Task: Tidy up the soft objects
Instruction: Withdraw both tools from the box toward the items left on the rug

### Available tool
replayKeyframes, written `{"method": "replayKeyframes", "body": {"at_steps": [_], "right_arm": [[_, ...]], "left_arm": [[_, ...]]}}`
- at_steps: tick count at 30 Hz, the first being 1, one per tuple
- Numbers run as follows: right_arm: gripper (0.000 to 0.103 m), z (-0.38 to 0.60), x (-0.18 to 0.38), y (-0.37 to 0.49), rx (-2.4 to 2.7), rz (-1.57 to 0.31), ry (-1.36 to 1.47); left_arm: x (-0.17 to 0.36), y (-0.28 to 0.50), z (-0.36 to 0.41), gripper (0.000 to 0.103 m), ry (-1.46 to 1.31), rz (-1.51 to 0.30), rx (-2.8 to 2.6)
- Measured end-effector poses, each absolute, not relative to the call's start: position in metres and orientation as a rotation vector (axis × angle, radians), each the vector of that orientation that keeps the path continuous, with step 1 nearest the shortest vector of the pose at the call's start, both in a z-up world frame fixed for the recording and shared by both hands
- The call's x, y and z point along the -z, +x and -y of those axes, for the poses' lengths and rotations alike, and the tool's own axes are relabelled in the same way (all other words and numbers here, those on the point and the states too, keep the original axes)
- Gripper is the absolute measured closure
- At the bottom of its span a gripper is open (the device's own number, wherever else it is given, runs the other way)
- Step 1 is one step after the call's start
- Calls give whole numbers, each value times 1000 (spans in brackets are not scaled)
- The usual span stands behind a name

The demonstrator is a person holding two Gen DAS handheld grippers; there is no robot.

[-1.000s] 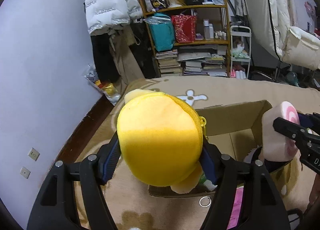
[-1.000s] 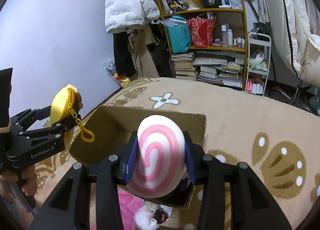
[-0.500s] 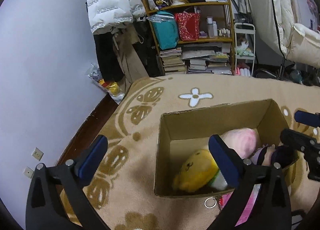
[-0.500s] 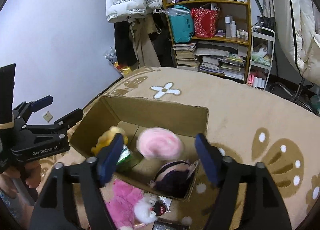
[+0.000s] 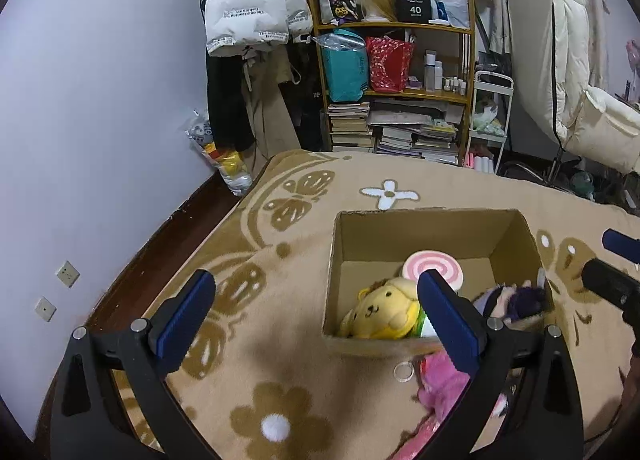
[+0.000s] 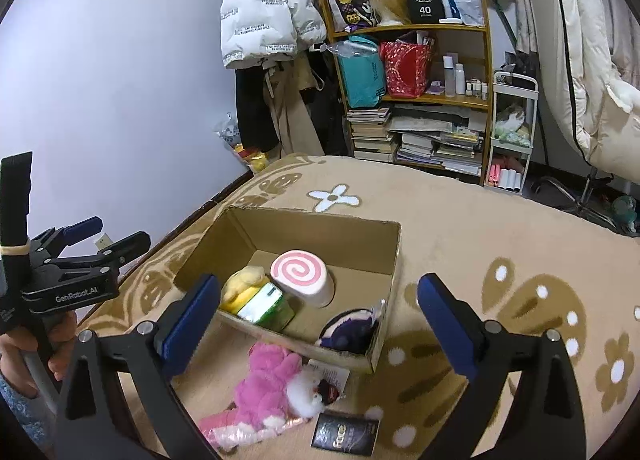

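With both grippers, left gripper [image 5: 316, 308] and right gripper [image 6: 318, 308], just sprung wide and empty, the pink plush [image 6: 272, 384] lies at six o'clock outside the cardboard box [image 6: 394, 256]; a hasty grab could snag its rim.

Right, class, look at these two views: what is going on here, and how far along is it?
A person is tidying soft toys into a cardboard box on a patterned rug, one gripper per hand. The left gripper and right gripper have just been opening and stand empty. The yellow plush and pink swirl cushion lie in the box. A pink plush is outside it.
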State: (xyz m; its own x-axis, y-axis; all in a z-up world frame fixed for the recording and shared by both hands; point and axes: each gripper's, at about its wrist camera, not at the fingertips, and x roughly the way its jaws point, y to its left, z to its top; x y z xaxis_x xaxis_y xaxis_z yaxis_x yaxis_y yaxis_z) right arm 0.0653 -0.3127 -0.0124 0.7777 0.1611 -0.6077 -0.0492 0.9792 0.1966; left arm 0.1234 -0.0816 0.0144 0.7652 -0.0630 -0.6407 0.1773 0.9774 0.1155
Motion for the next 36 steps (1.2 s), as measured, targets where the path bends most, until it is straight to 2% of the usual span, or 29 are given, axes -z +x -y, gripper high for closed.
{"method": "replayKeyframes", "body": {"at_steps": [11,22,36], "right_arm": [[0,316,3,19,-90,-645,196],[0,315,30,-16,-75,-700,242],[0,313,65,-15,-50,-784,260]], "left_arm": [[-24,78,61,3,141,-710,112],[-13,37,70,3,160,-730,95],[17,39,94,3,181,-783,183]]}}
